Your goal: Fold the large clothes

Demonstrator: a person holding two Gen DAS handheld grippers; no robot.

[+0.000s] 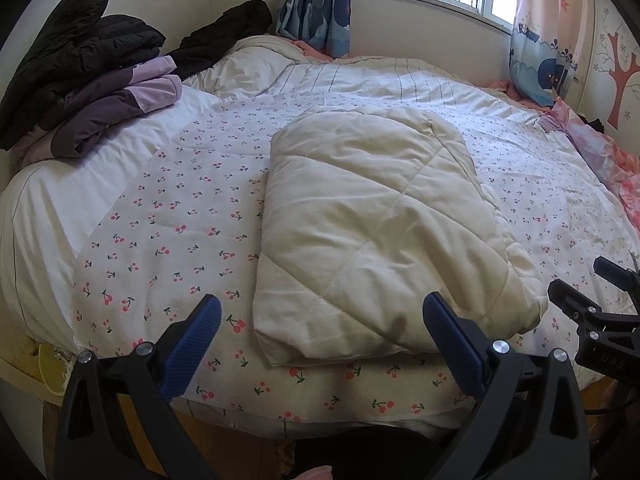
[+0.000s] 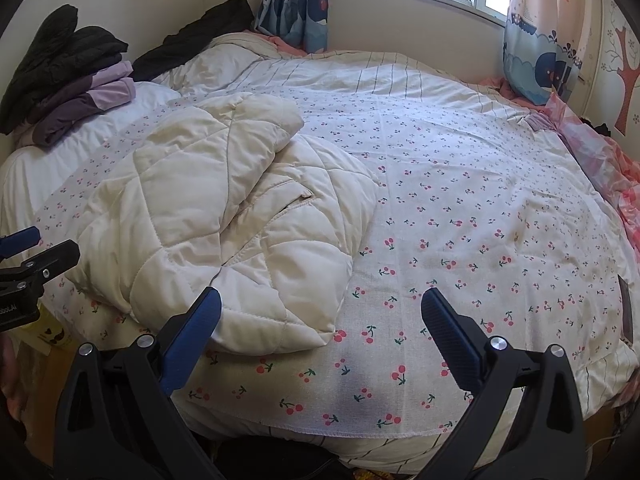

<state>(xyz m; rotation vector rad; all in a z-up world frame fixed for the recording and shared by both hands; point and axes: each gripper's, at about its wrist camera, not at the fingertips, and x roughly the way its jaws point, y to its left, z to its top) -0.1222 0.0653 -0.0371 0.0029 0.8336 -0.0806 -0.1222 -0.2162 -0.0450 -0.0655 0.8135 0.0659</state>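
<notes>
Both claws gape wide and empty, left gripper (image 1: pixel 322 340) and right gripper (image 2: pixel 320 336) low in frame, and the puffy cream jacket (image 1: pixel 372 236) mid-bed looks likely to spring open if pinched single-layer.

"bbotAI" on left gripper (image 2: pixel 24 276) body, partly cut.

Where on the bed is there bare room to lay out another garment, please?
The widest free patch is the cherry-print sheet right of the cream quilted coat, running to the pink bedding at the far edge. A narrower strip lies between the coat and the purple garment. That left corner is crowded, with black jackets stacked there.
</notes>
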